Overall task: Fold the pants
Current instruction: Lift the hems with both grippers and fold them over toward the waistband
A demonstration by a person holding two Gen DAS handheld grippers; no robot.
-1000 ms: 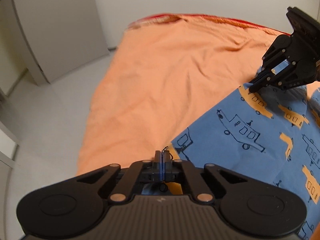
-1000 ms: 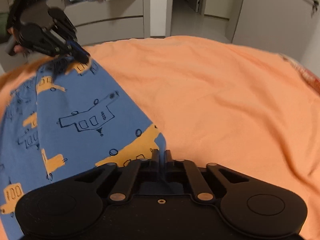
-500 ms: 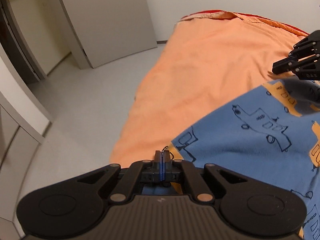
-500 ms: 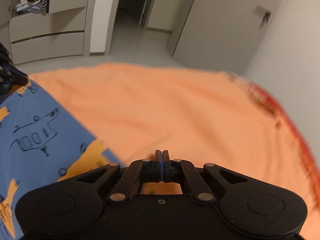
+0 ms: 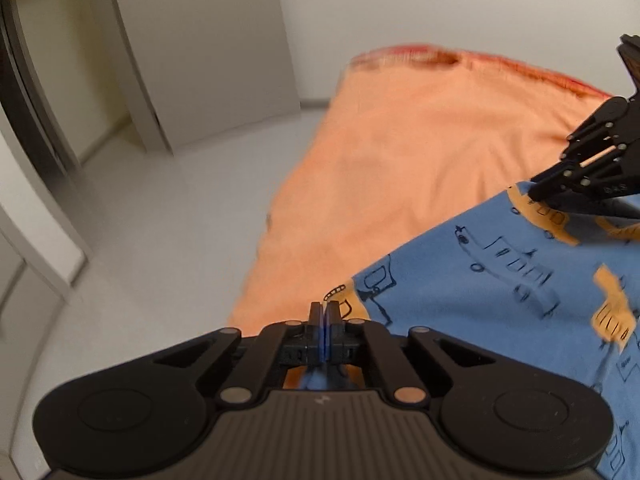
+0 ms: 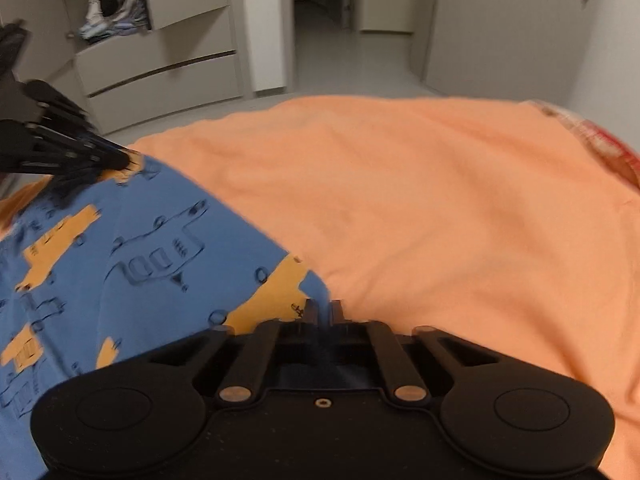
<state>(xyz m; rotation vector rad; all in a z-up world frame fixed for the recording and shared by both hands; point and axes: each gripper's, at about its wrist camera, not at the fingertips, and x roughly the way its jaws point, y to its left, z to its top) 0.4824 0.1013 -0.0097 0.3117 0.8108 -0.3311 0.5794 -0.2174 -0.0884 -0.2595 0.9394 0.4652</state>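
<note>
Blue pants [image 5: 500,280] printed with orange and outlined vehicles lie on an orange bedspread [image 5: 400,160]. My left gripper [image 5: 325,312] is shut on one corner of the pants' edge. My right gripper [image 6: 325,310] is shut on the other corner of that same edge; the pants also show in the right wrist view [image 6: 120,248]. Each gripper shows in the other's view: the right one [image 5: 536,192] at the right edge, the left one [image 6: 120,160] at the left edge. The fabric edge stretches between them just above the bed.
The orange bedspread [image 6: 440,200] covers the bed, with a red trim [image 5: 520,68] at its far end. White floor [image 5: 160,220] lies left of the bed. A drawer unit with clothes [image 6: 160,60] and a doorway [image 6: 320,20] stand beyond.
Both grippers have swung while keeping hold of the pants' edge. The views turned away and partly back; both now views are motion-blurred.
</note>
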